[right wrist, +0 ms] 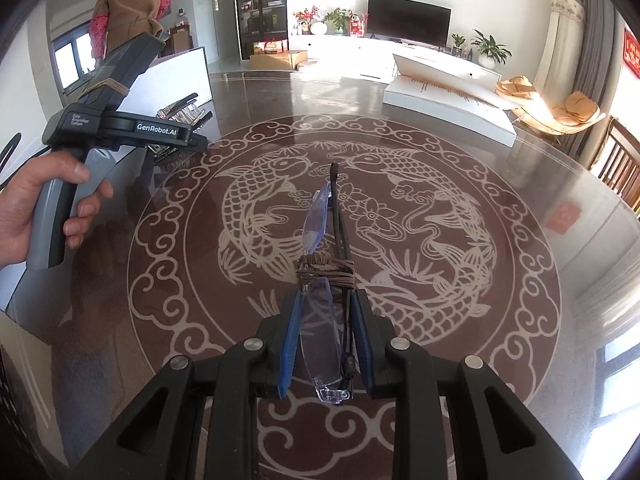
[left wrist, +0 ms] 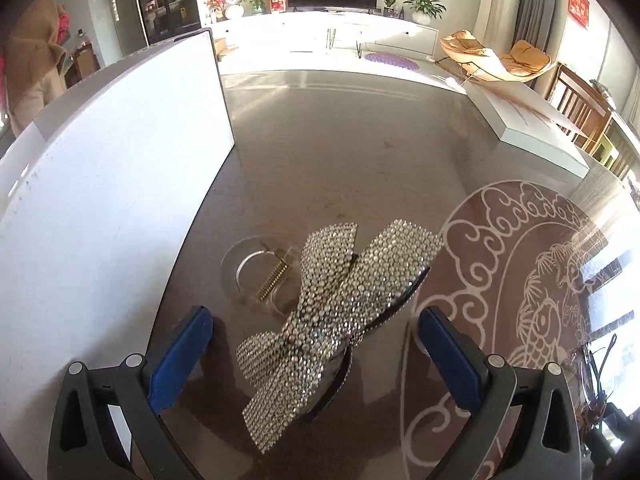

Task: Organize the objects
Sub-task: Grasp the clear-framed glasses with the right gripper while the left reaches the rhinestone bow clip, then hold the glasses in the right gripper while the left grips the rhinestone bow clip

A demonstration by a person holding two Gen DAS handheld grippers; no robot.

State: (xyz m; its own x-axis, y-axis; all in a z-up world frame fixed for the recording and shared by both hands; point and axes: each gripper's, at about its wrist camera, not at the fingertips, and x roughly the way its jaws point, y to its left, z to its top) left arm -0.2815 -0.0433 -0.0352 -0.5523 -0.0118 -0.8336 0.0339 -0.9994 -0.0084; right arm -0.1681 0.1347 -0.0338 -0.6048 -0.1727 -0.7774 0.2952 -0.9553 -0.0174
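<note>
A rhinestone bow hair clip (left wrist: 332,320) rests on the glossy table between the wide-apart blue pads of my left gripper (left wrist: 316,344), which is open; neither pad touches the bow. Just beyond it lies a clear hair clip with a gold spring (left wrist: 264,280). My right gripper (right wrist: 326,300) is shut on a folded pair of rimless glasses (right wrist: 316,216) bound with brown cord, their far end sticking out past the fingertips above the table. In the right wrist view, a hand (right wrist: 24,208) holds the left tool at far left, with the bow clip's dark teeth (right wrist: 182,106) behind it.
A tall white box (left wrist: 120,160) stands at the table's left edge, close to the left finger. A flat white box with a raised lid (right wrist: 448,96) sits at the far right. The table (right wrist: 520,208) bears a koi pattern. A person in a brown coat (right wrist: 132,0) stands beyond; wooden chairs (right wrist: 620,168) are on the right.
</note>
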